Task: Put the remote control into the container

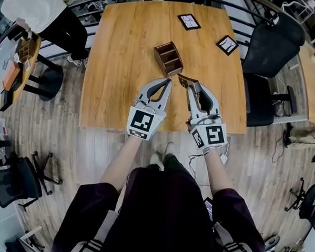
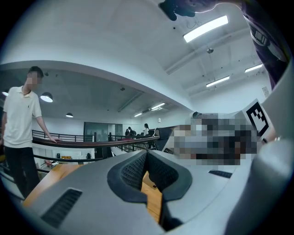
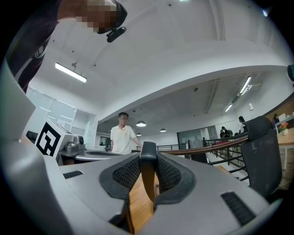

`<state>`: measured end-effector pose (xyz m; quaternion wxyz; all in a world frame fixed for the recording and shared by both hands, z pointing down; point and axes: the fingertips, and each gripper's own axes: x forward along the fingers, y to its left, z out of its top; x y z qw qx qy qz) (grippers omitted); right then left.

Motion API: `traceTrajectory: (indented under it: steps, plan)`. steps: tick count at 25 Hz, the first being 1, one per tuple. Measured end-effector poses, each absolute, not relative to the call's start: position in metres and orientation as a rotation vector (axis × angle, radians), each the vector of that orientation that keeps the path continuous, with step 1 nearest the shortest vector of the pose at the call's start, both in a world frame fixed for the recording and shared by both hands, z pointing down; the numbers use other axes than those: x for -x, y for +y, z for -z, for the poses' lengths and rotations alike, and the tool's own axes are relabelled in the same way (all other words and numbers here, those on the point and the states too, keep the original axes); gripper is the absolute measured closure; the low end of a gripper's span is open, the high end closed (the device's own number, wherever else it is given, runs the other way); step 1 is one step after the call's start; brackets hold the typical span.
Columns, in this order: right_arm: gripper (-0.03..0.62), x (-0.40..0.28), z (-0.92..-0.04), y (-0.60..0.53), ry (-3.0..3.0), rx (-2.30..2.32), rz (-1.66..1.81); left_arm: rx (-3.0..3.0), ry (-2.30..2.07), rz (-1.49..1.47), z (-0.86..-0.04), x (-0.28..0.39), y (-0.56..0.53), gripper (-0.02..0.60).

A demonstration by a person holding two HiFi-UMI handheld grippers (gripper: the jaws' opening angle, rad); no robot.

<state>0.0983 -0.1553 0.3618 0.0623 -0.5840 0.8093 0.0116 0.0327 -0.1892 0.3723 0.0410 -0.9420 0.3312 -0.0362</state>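
Right gripper [image 1: 193,89] is clamped on the remote [image 3: 148,161]. In the right gripper view both pads press a slim dark bar that stands edge-on between them, its upper end poking out past the tips. From the head view the remote [image 1: 185,80] juts forward and a bit left out of the jaws, held above the table [image 1: 118,72] and not resting on it. Left gripper [image 1: 167,83] sits just beside the right one, tips pinched together with nothing in them; only table wood shows through the gap below the pads. So the pickup looks done, while the carry and drop are not: the remote is in the grip, not in the container. The container [image 1: 168,58], a brown wooden box with dividers inside, stands just ahead of both sets of tips, slightly left of the right gripper, near but apart from the remote. Which compartment it should go in can't be told. Judged left: short move forward, tip the remote in, let go.
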Motion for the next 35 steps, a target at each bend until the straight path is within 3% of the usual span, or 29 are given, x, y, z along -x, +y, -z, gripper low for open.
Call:
traceTrajectory:
  steps: [21,35]
  plan:
    - [0.487,-0.095,-0.452,-0.308,3.068,1.111,-0.028,2.937,1.078,0.165,-0.464,-0.038,-0.326,0.571]
    - [0.487,-0.090,-0.483,-0.340,3.316,0.760,0.001,2.976,1.079,0.178,-0.492,-0.044,-0.357,0.571]
